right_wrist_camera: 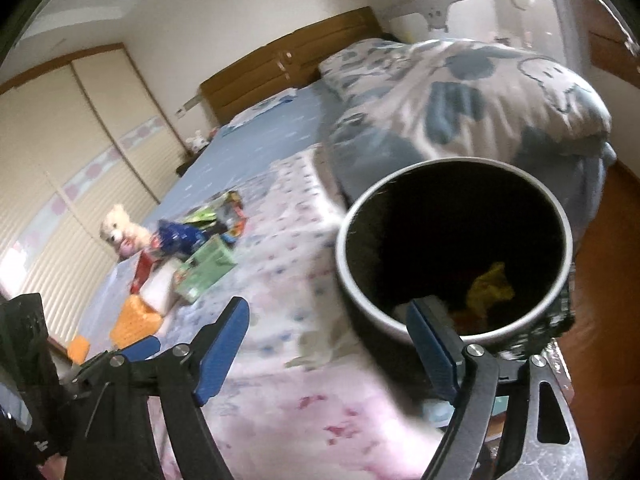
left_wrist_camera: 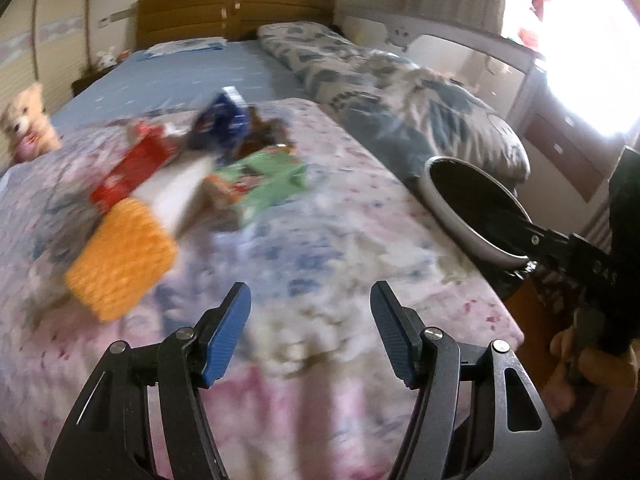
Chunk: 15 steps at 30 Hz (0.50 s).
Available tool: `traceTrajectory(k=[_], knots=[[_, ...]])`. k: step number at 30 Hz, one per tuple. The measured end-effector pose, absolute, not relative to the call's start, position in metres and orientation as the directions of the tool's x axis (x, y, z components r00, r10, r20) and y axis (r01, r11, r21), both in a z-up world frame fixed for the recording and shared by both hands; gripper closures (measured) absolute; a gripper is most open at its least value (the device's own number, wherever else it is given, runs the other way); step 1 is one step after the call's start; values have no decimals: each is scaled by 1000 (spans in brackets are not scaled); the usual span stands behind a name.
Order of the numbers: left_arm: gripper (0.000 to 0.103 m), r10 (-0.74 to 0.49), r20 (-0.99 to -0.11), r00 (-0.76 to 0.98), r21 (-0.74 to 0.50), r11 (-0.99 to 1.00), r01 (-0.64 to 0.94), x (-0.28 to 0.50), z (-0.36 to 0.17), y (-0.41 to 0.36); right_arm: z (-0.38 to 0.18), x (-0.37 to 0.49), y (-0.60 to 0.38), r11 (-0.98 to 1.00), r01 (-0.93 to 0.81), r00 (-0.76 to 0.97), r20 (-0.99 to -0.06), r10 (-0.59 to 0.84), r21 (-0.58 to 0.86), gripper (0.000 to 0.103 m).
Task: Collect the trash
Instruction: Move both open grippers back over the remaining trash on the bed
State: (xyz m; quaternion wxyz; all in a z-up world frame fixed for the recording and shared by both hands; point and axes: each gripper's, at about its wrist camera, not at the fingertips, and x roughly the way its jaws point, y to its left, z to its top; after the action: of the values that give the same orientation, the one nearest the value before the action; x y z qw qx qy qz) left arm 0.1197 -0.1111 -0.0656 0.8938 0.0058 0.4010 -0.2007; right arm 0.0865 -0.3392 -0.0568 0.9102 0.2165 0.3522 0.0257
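Hovering over the flowered bedspread (left_wrist_camera: 328, 240), the left hand-held gripper (left_wrist_camera: 310, 332) is keeping its blue pads wide apart and is holding nothing. Ahead of it and to its left, a blurred pile of trash is lying on the bed: an orange packet (left_wrist_camera: 120, 264) nearest, a red wrapper (left_wrist_camera: 132, 172) and a white piece (left_wrist_camera: 176, 196) behind it, a green box (left_wrist_camera: 268, 180) further ahead, and a dark blue bag (left_wrist_camera: 224, 120) at the far end.

The right hand-held gripper (right_wrist_camera: 332, 348) is also standing with its fingers apart. Its right finger (right_wrist_camera: 434, 348) is reaching over the near rim of the trash bin (right_wrist_camera: 356, 280), which is standing just beside the bed edge. Inside the dark bin a yellow crumpled piece (right_wrist_camera: 490, 290) is lying. It is not clear whether the finger is touching the rim. A plush bear (right_wrist_camera: 120, 232) is sitting far to the left of the pile.
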Motion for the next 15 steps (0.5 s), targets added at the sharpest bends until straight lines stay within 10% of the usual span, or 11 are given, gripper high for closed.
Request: traceTrajectory(k=[15], knots=[[40, -282, -717, 638, -175, 958, 227, 109, -69, -37, -60, 107, -266, 916, -81, 697, -634, 334, 393, 10]])
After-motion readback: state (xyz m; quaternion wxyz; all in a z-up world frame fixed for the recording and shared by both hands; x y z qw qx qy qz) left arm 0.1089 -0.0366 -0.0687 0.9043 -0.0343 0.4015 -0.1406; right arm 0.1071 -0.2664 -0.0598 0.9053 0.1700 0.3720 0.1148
